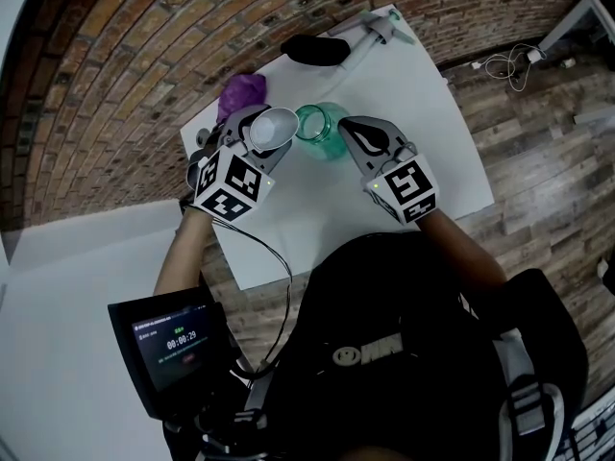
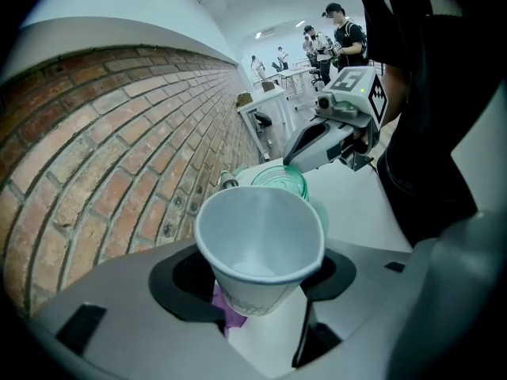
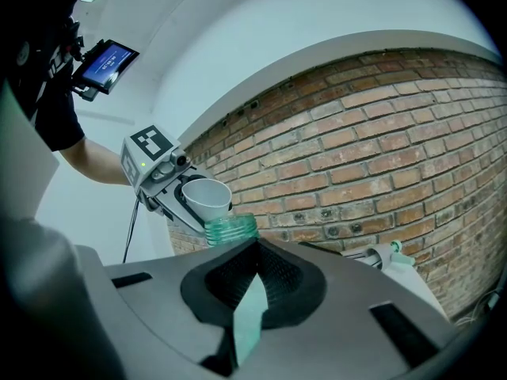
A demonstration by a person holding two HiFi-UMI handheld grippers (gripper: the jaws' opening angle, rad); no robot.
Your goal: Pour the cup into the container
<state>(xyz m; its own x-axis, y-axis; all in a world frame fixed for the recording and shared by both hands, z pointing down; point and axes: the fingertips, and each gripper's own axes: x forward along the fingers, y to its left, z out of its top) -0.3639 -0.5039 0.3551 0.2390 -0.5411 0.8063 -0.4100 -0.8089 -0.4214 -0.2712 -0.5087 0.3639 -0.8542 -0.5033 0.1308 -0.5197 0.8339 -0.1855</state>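
Observation:
A white paper cup sits between the jaws of my left gripper, which is shut on it. In the left gripper view the cup shows a bare white inside. A clear green container stands on the white table right beside the cup. My right gripper is shut on the container's side. In the right gripper view the container's ribbed neck rises above the jaws, with the cup tilted just left of and above its mouth.
A purple object lies behind my left gripper near the brick wall. A black object and a spray bottle lie at the table's far end. A screen is at the lower left.

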